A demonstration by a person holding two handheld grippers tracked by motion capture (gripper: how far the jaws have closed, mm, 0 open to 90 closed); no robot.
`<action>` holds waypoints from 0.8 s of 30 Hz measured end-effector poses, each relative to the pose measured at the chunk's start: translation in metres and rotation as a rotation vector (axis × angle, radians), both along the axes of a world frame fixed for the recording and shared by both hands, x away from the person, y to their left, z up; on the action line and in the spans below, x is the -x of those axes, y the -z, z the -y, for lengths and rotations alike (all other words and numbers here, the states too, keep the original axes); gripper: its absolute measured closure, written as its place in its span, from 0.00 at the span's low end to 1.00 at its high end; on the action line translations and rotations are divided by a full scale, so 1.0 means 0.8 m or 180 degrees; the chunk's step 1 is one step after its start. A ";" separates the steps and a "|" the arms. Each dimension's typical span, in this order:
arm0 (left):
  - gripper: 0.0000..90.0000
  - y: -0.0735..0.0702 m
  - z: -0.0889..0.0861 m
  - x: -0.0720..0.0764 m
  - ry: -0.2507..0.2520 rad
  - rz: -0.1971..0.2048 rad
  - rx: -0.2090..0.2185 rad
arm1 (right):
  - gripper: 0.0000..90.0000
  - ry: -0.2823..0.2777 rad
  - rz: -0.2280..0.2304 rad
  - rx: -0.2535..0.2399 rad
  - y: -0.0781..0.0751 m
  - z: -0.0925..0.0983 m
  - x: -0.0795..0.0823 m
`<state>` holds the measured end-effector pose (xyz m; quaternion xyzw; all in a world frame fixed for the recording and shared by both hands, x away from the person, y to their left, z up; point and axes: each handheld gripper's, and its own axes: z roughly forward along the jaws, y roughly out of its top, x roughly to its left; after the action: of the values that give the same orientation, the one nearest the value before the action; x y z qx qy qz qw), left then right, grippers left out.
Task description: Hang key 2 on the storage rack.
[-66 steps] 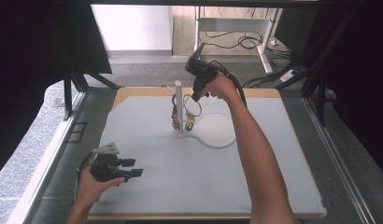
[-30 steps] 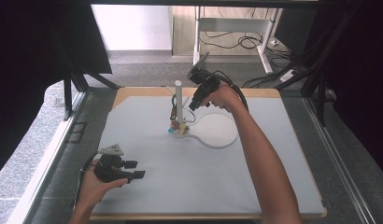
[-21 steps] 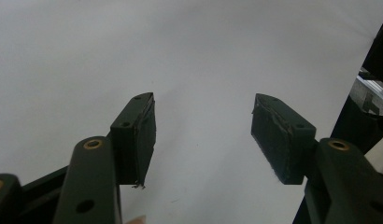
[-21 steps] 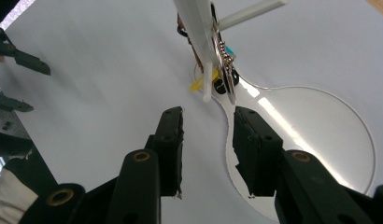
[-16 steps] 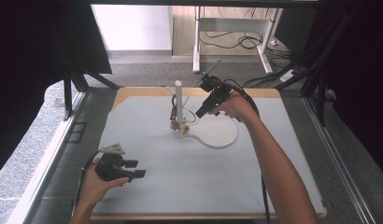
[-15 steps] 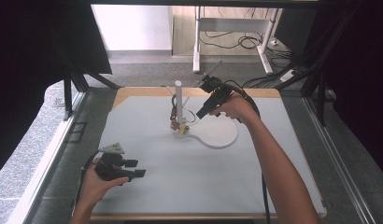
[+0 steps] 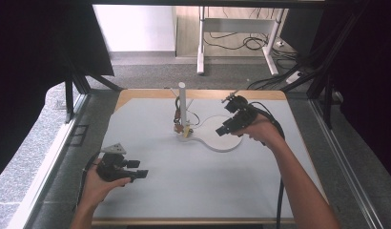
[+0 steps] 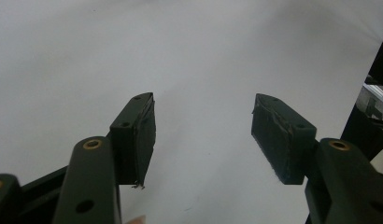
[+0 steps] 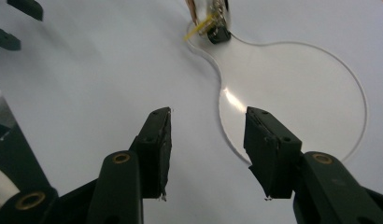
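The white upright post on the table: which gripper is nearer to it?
Right. The right gripper hovers just right of the white post, over the clear plate; the left gripper sits far off, near the table's front-left.

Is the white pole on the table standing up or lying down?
Standing up. The white pole rises straight from the small end of the clear flat base on the table.

A: I log the table cover as matt, smooth, pale grey; bare wood shows along its far edge.

B: I note the round base plate as clear glossy plastic, catching a glint.

A: Right gripper jaws: matt black plastic, brass-coloured rivets, pads frayed at the edges. Left gripper looks the same.
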<state>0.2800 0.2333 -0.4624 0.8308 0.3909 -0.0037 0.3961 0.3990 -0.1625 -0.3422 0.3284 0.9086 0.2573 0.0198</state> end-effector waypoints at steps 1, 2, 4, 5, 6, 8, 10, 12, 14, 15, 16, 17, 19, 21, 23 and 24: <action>0.45 0.000 0.001 0.000 -0.0007 0.0004 -0.0006 | 0.58 0.0031 0.0044 0.0005 0.005 0.007 0.005; 0.45 0.000 0.001 0.001 -0.0011 0.0005 -0.0007 | 0.58 0.0068 0.0088 0.0029 0.010 0.013 0.010; 0.45 0.001 0.004 0.002 -0.0003 -0.0002 -0.0015 | 0.58 0.0069 0.0120 0.0039 0.023 0.026 0.020; 0.45 0.001 0.005 0.002 -0.0002 -0.0008 -0.0017 | 0.58 0.0075 0.0147 0.0024 0.030 0.033 0.025; 0.45 0.001 0.006 0.002 0.0006 -0.0005 -0.0033 | 0.58 0.0089 0.0150 0.0006 0.036 0.039 0.031; 0.45 0.002 0.008 0.003 0.0018 -0.0019 -0.0045 | 0.58 0.0081 0.0159 -0.0038 0.048 0.051 0.040; 0.45 0.003 0.009 0.004 0.0009 -0.0021 -0.0056 | 0.58 0.0120 0.0175 -0.0083 0.058 0.062 0.050; 0.45 0.003 0.010 0.005 0.0006 -0.0016 -0.0060 | 0.58 0.0122 0.0222 -0.0174 0.065 0.072 0.060; 0.45 0.003 0.010 0.006 0.0008 -0.0019 -0.0065 | 0.58 0.0137 0.0283 -0.0206 0.072 0.078 0.071; 0.45 0.003 0.010 0.006 0.0017 -0.0022 -0.0087 | 0.58 0.0144 0.0296 -0.0212 0.075 0.080 0.075; 0.45 0.003 0.010 0.007 0.0016 -0.0021 -0.0089 | 0.58 0.0156 0.0321 -0.0222 0.081 0.083 0.081; 0.45 0.004 0.011 0.007 0.0021 -0.0021 -0.0093 | 0.58 0.0161 0.0355 -0.0226 0.086 0.085 0.085; 0.45 0.005 0.011 0.008 0.0020 -0.0041 -0.0084 | 0.58 0.0180 0.0368 -0.0248 0.097 0.089 0.092; 0.45 0.005 0.012 0.009 0.0004 -0.0051 -0.0073 | 0.58 0.0192 0.0344 -0.0288 0.106 0.090 0.094; 0.45 0.006 0.013 0.009 0.0021 -0.0055 -0.0075 | 0.57 0.0156 0.0302 -0.0228 0.112 0.089 0.095; 0.44 0.006 0.013 0.009 0.0026 -0.0056 -0.0071 | 0.57 0.0149 0.0308 -0.0216 0.112 0.088 0.094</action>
<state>0.2729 0.2226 -0.4672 0.8368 0.3910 -0.0082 0.3832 0.3237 -0.2326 -0.4317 0.3372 0.8894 0.3030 0.0586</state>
